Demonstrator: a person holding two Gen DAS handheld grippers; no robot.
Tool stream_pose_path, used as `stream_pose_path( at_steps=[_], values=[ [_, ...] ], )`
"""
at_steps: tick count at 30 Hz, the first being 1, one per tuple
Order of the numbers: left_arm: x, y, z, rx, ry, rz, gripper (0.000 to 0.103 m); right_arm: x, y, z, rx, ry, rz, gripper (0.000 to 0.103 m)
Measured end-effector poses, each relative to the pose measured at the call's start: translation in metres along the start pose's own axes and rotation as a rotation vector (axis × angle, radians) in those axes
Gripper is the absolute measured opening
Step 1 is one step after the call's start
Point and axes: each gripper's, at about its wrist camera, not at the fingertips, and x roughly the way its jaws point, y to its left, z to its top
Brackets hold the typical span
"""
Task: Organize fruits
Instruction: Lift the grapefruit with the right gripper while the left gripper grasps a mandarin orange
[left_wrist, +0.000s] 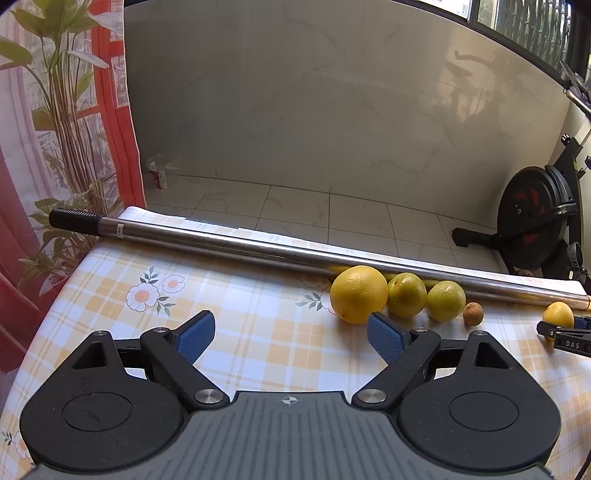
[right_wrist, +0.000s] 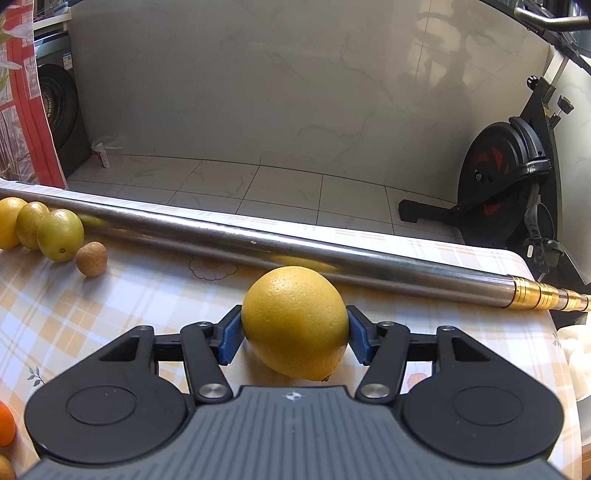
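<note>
Right gripper (right_wrist: 294, 334), nearest item in its own view: blue pads (right_wrist: 229, 339) pressed against both flanks of a yellow citrus (right_wrist: 295, 321), jaws partly closed around its widest girth. No earlier frame bore out any motion. Fruit sat on the checked tablecloth (right_wrist: 110, 314), just in front of a long steel pole (right_wrist: 258, 243) that lay across the far side of the table.

Left gripper (left_wrist: 291, 334): jaws spread wide, nothing between them, hovering over bare cloth beside the row.

Row of fruit, against the pole: one large yellow citrus (left_wrist: 358, 293), two greenish ones (left_wrist: 406, 300) (left_wrist: 446, 300) touching in line, then a small brown fruit (left_wrist: 473, 314) just apart (kind not certain). An orange fruit (right_wrist: 5, 422) showed at the lower left edge of the right view.

Handling, judged: held citrus likely firm, moderately heavy, with a pebbled rind that gives the ribbed pads fair purchase; round form would roll if set down loosely. Hold across the middle looked sound; squeezing harder would risk bruising.

Room and edges: open cloth lay between the held fruit and the brown one, enough to extend the row. Pole served as a backstop on the far side. Table's right corner lay near, beyond the pole's brass end (right_wrist: 535, 295), with the floor below; a fruit released there could roll off.
</note>
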Motion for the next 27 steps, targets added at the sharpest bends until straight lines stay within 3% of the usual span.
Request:
stream_pose_path(
  at_steps=[13,27],
  values=[
    [-0.067,-0.001,-0.003,0.017,-0.063,-0.010,0.090,-0.084,0.014,-0.019,0.071,-0.052,0.051,0.059],
    [-0.151,0.028,-0.022,0.018,-0.059,-0.027,0.091,-0.185,0.051,-0.050,0.102,-0.113,0.160,0.059]
  ],
)
